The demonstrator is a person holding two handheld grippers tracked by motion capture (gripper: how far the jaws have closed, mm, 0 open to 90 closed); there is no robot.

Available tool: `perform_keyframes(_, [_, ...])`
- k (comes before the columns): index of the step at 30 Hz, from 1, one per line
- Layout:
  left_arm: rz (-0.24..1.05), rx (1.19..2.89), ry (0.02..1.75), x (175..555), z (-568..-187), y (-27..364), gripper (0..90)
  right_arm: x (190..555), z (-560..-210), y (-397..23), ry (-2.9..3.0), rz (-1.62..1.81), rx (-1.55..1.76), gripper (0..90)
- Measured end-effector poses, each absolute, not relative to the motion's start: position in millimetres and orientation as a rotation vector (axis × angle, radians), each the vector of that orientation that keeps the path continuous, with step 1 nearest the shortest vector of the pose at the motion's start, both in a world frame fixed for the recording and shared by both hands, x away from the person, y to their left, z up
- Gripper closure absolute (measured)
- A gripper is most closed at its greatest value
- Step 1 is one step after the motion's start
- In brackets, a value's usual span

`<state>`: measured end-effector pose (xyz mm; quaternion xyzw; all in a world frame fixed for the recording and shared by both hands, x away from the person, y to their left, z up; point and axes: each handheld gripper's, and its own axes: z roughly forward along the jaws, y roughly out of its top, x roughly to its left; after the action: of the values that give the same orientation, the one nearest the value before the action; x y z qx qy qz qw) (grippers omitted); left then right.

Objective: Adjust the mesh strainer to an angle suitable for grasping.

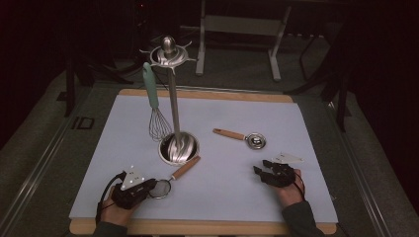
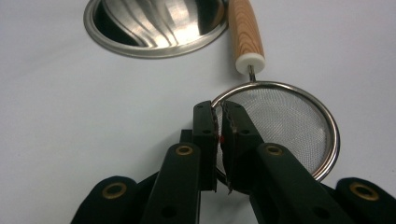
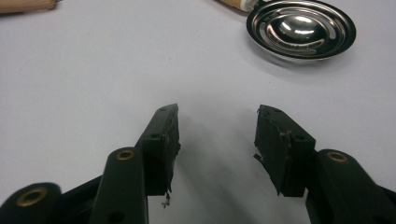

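You are working at a table (image 1: 276,197) with a tall utensil stand (image 1: 171,98) rising from a steel base (image 1: 178,147) left of centre, and a whisk (image 1: 154,106) with a green handle hanging from one of the hooks at its top. Just in front of that base the small mesh strainer (image 1: 170,180) is lying flat: its wooden handle (image 2: 246,35) is pointing up and to the right toward the base, nearly touching its rim, while the round mesh end is pointing back toward your left side. So the strainer's long axis is running diagonally, from your left hand out to the stand.

Your left tool (image 2: 219,130) is sitting right at the near end of that axis, and its jaws are pressing together on the wire rim (image 2: 280,86) of the strainer, opposite the handle. This is the nearer hand by far. I judge that lifting from the rim will leave the handle leading toward the stand, which suits carrying it there.

Your right tool (image 3: 217,135) is resting on the table well apart from the strainer, jaws spread and holding nothing, with a slotted steel spoon (image 3: 301,29) lying just beyond it.
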<state>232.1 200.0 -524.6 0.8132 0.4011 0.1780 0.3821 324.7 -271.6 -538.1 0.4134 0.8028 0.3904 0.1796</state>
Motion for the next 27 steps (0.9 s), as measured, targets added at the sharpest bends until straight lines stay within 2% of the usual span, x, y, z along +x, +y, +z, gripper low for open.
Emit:
perform_keyframes(12, [0.472, 2.044, 1.041, 230.7, -519.1, 208.1, 83.1, 324.6, -538.1, -271.6, 2.269, 1.104, 1.168, 49.4])
perform_keyframes(16, [0.468, 2.055, 1.04, 228.7, -519.8, 210.5, 86.1, 324.7, -538.2, -271.5, 2.269, 1.104, 1.168, 49.4])
perform_keyframes(27, [0.452, 2.107, 1.022, 227.2, -524.6, 203.5, 85.4, 324.8, -538.2, -271.4, 2.271, 1.103, 1.167, 49.4])
